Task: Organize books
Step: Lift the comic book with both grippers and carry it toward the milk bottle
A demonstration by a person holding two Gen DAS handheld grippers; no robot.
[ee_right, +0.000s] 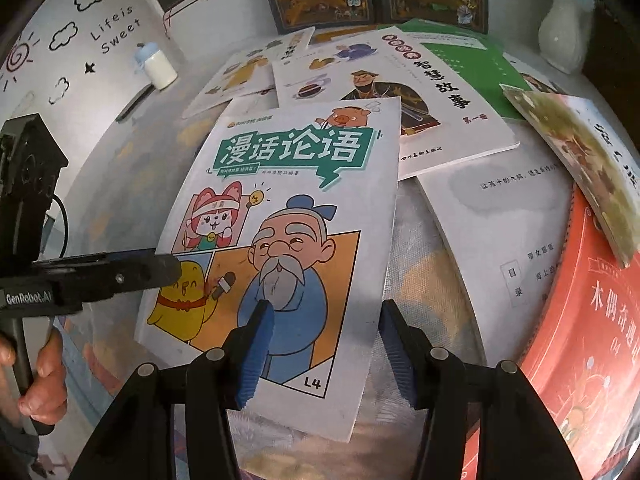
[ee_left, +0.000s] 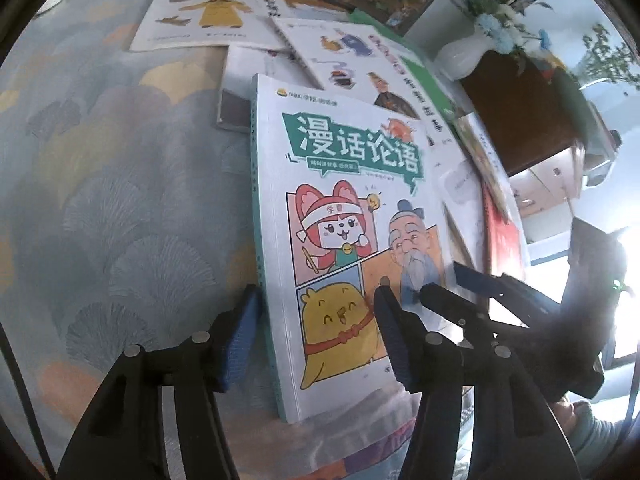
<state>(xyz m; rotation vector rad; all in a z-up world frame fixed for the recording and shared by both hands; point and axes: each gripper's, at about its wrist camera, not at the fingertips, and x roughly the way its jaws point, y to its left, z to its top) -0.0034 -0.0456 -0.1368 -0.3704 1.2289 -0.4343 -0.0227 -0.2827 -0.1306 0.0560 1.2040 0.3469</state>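
Clearly, the left gripper (ee_left: pixel 316 304) is seen with ribbed blue pads parted astride the spine edge of the glossy comic book (ee_left: pixel 344 216), no pad pressing it. The right gripper's (ee_right: pixel 326 322) pads stand apart likewise over the opposite edge of the cover. Flat paperbacks (ee_right: pixel 432 92) are fanned at twelve o'clock; a smooth white vase (ee_right: pixel 560 36) is seen at one o'clock.

The right gripper (ee_right: pixel 326 344) straddles the comic book's (ee_right: pixel 280 208) right edge, pads clear of it; the left gripper (ee_right: pixel 168 266) reaches its left edge.
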